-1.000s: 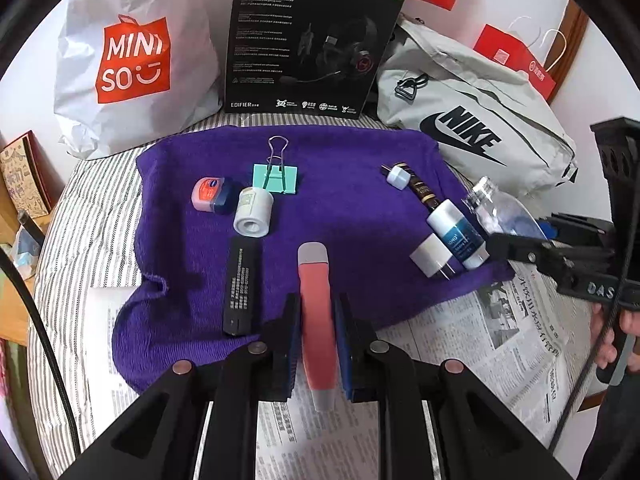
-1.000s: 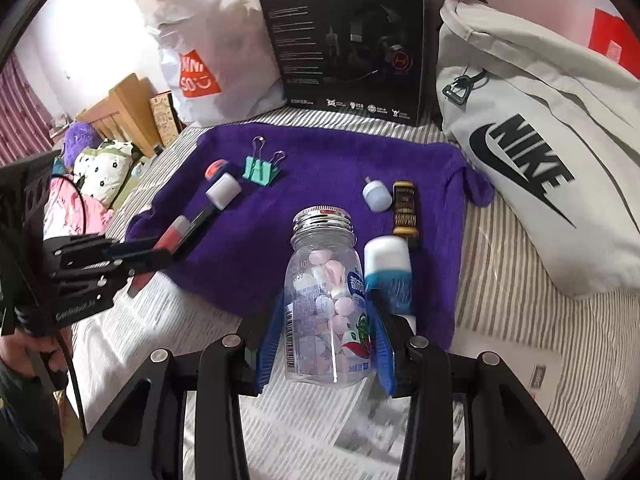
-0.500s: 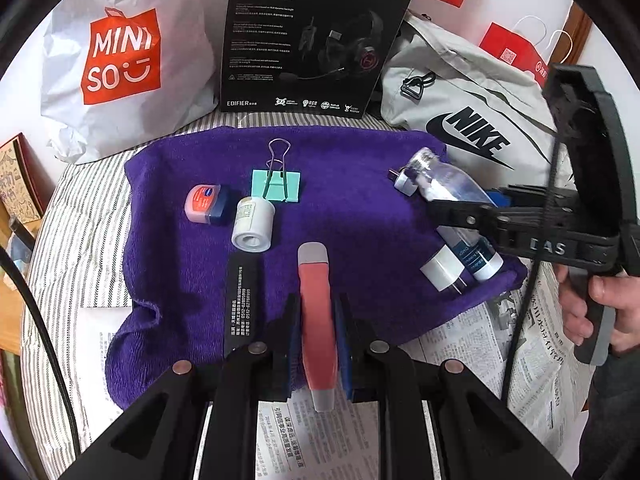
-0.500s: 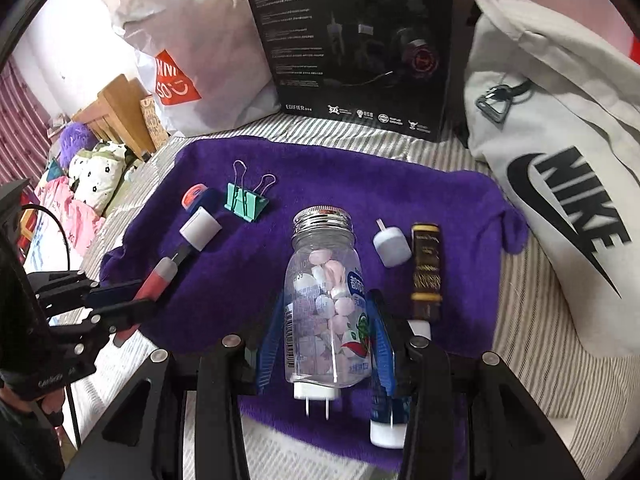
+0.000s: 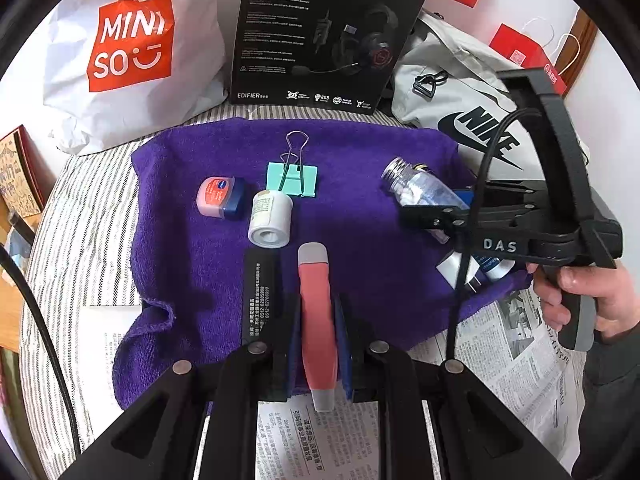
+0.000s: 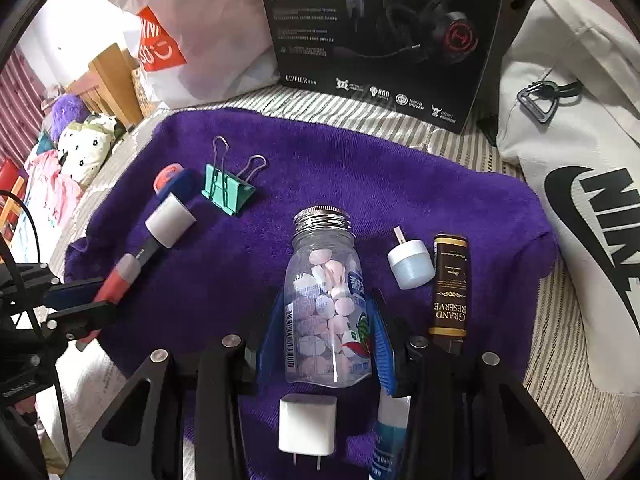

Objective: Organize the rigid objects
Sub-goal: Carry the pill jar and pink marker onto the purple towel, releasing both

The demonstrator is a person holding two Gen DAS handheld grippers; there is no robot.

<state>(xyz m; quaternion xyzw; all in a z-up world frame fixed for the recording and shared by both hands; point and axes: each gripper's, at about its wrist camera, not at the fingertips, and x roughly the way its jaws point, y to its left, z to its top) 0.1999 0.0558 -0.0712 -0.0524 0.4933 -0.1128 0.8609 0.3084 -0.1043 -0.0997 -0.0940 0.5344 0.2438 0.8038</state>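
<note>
My left gripper (image 5: 318,344) is shut on a red pen-shaped tool with grey ends (image 5: 316,312), held over the near edge of the purple towel (image 5: 360,200). My right gripper (image 6: 326,336) is shut on a clear candy bottle with a metal cap (image 6: 326,300), held above the towel (image 6: 360,176); the bottle also shows in the left wrist view (image 5: 420,190). On the towel lie a green binder clip (image 5: 294,178), a pink-lidded tin (image 5: 220,196), a white roll (image 5: 270,220), a black bar (image 5: 258,292), a white charger plug (image 6: 306,424), a small blue-white cap (image 6: 412,264) and a dark Grand Reserve stick (image 6: 450,284).
A Miniso bag (image 5: 132,52), a black headset box (image 5: 324,32) and a grey Nike bag (image 5: 472,112) stand behind the towel. Newspaper (image 5: 320,440) lies at the near edge. A blue-white tube (image 6: 388,436) lies under my right gripper.
My right gripper has carried the bottle forward from the newspaper to over the towel, past the plug and tube. My left gripper has edged forward a little with the red tool.
</note>
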